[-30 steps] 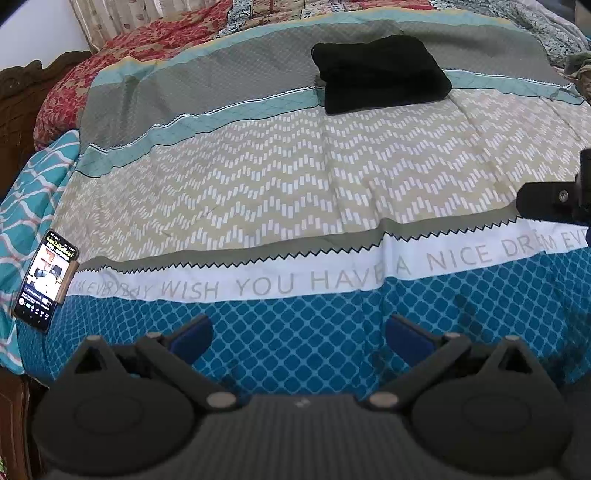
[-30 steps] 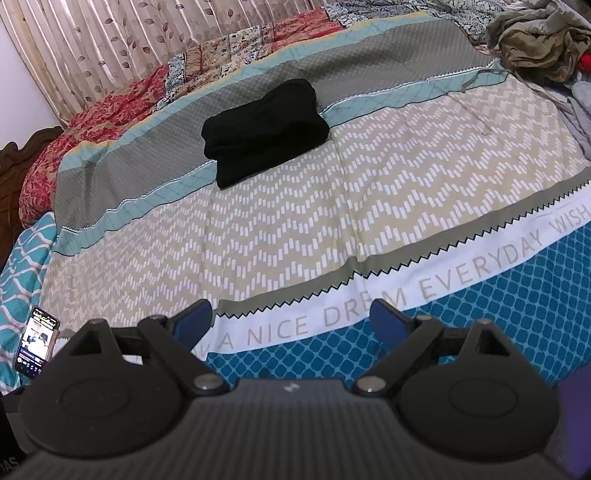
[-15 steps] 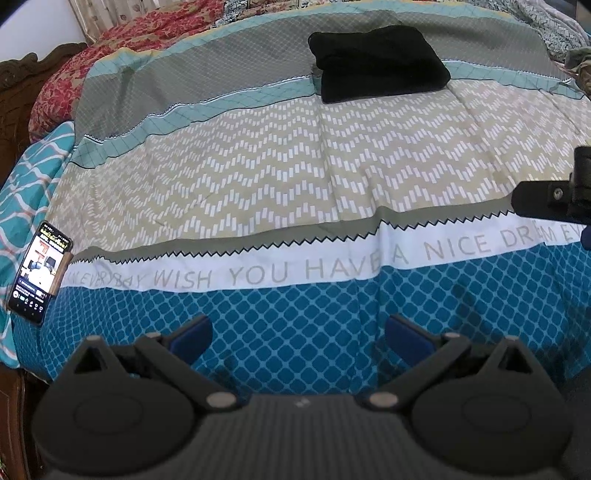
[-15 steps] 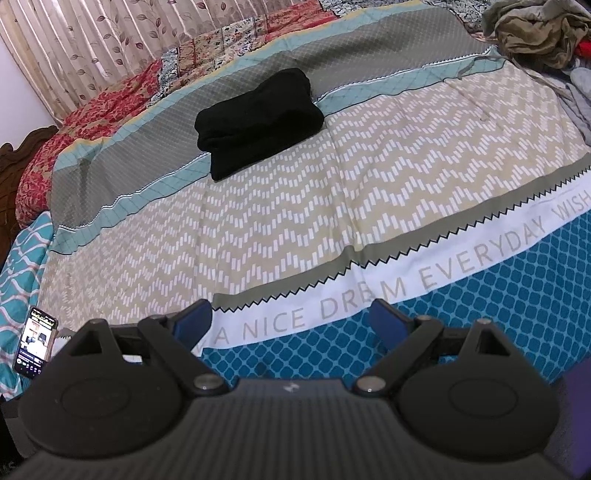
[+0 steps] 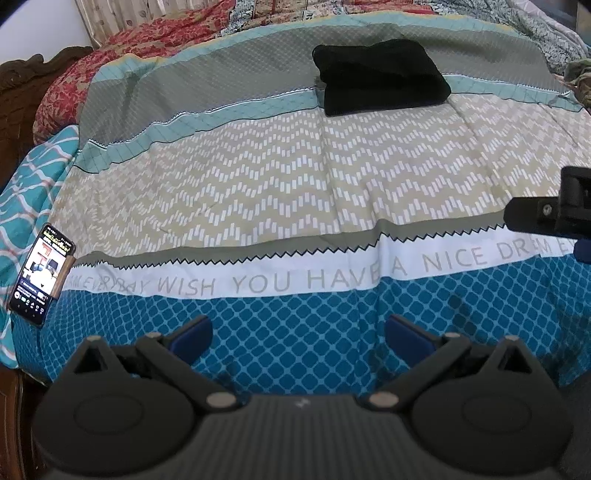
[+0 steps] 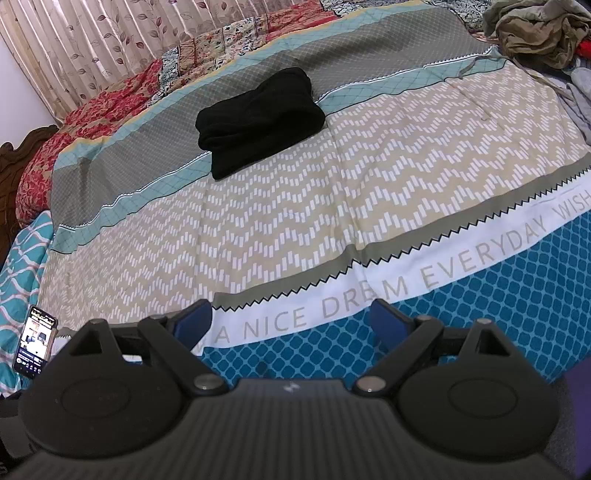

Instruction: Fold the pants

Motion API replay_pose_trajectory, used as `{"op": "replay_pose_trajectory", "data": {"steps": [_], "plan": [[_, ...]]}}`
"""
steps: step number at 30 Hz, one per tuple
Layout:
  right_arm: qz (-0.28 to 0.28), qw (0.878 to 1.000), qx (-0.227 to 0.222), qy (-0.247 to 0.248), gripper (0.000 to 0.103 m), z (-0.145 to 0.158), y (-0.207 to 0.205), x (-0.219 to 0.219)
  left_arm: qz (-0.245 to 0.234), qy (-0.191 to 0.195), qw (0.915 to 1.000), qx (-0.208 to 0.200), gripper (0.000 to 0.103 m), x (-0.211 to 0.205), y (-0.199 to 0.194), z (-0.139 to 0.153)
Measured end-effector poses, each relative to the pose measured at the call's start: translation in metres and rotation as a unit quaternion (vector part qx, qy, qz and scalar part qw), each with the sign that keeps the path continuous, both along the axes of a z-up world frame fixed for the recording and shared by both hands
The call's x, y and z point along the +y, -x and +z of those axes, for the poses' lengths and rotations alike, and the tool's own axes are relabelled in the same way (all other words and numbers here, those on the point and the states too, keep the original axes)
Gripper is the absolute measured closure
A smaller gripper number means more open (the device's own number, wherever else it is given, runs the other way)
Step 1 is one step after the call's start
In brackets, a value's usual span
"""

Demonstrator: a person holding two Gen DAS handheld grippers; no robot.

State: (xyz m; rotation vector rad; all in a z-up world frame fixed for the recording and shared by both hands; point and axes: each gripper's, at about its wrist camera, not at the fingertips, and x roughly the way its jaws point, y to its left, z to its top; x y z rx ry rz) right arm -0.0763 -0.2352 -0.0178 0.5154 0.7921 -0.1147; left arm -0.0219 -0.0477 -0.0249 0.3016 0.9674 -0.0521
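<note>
Black pants [image 5: 380,79] sit folded in a compact bundle on the far half of the bed, on the grey band of the bedspread [image 5: 258,192], w/ the near edge of the bundle crossing the light teal stripe and touching the beige zigzag band. From the right side the same bundle [image 6: 258,118] shows rolled layers at its left end.

Left gripper [image 5: 298,332] hangs over the blue diamond-pattern strip near the bed's front edge, fingers spread wide, blue pads apart, nothing between them. Right gripper [image 6: 291,320] likewise wide open & empty, over the white strip w/ lettering "A NICE DREAM EVERYDAY". Both well apart from the pants. Part of the right gripper's black body also pokes in at the right edge of the left view.

Phone [image 5: 41,275] lies at the left edge of the bed, screen lit, on the teal wavy sheet beside the bedspread; also seen low left in the right view [image 6: 35,341]. Pile of rumpled olive clothes [image 6: 535,31] at far right corner. Red floral quilt [image 6: 92,125] along the far left side, curtain [image 6: 110,44] behind it.
</note>
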Motion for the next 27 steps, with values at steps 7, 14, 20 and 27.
{"op": "replay_pose_trajectory", "data": {"steps": [7, 14, 20, 27], "plan": [[0.001, 1.000, -0.002, 0.004, 0.009, 0.001, 0.000, 0.003, -0.003, 0.003, 0.9999, -0.009, 0.000, 0.000, 0.003, 0.003], [0.002, 1.000, -0.009, 0.015, 0.009, 0.004, 0.002, 0.005, -0.004, 0.004, 0.9998, -0.016, 0.000, -0.001, 0.006, 0.006], [0.000, 1.000, -0.014, 0.021, 0.009, 0.005, 0.003, 0.007, -0.005, 0.005, 0.9997, -0.025, 0.000, -0.001, 0.008, 0.008], [-0.001, 1.000, -0.018, 0.025, 0.009, 0.007, 0.003, 0.006, -0.008, 0.005, 0.9993, -0.035, 0.000, -0.001, 0.010, 0.011]]}}
